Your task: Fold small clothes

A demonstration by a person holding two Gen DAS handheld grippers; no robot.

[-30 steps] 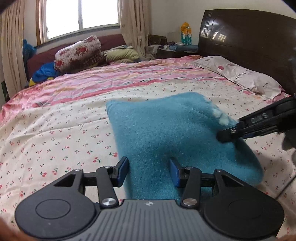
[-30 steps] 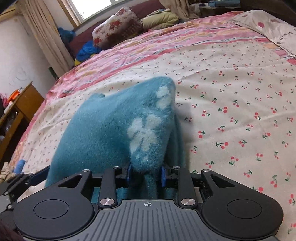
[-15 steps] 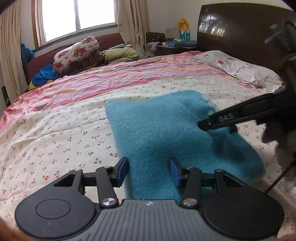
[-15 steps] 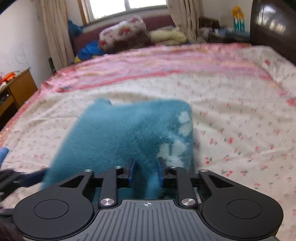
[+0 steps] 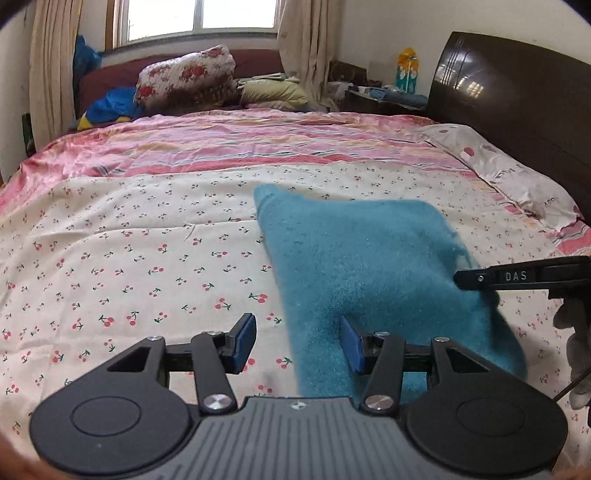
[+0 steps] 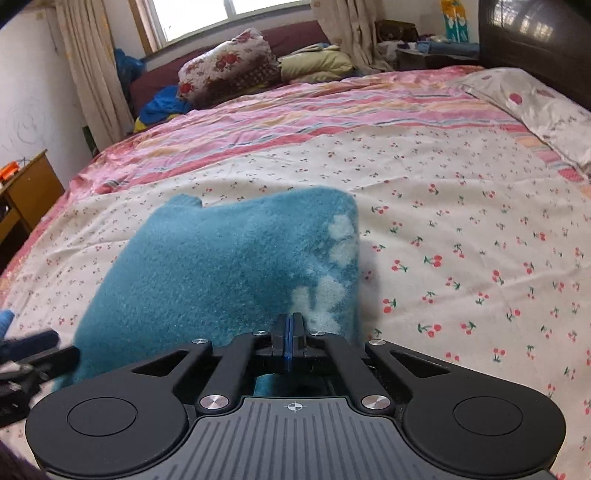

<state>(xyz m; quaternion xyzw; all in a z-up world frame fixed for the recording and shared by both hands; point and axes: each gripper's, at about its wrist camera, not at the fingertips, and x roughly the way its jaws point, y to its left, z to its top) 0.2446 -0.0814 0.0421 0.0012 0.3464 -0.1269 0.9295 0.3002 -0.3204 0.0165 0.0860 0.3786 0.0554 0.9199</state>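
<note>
Bedroom, daylight from the window (image 5: pixel 199 16) at 12 o'clock.

Teal fleece garment (image 5: pixel 373 280) lies on the bed (image 5: pixel 110 258), on the cherry-print sheet, toward the near edge; centre to 3 o'clock in the left wrist view, centre to 9 o'clock in the right wrist view. Pale flower pattern (image 6: pixel 341 243) along its right edge in the right wrist view. Far corner slightly peaked.

Left hand-held gripper (image 5: pixel 297 341): jaws apart, released. Its right pad touches or slightly overlaps the garment's near edge; the left pad sits over bare sheet. Nothing pinched.

Right hand-held gripper (image 6: pixel 291 334): jaws clenched together, blue pads meeting. Near edge of the teal cloth sits right at the tips; whether any cloth is caught between the pads cannot be told. In the left wrist view the same gripper enters from 3 o'clock, its tip against the garment's right edge.

Background: striped pink cover (image 5: pixel 258 144) beyond the sheet, floral bundle (image 5: pixel 184 79) at 11 o'clock, dark headboard (image 5: pixel 517 96) at 2 o'clock, pillow (image 5: pixel 509 173) below it.
</note>
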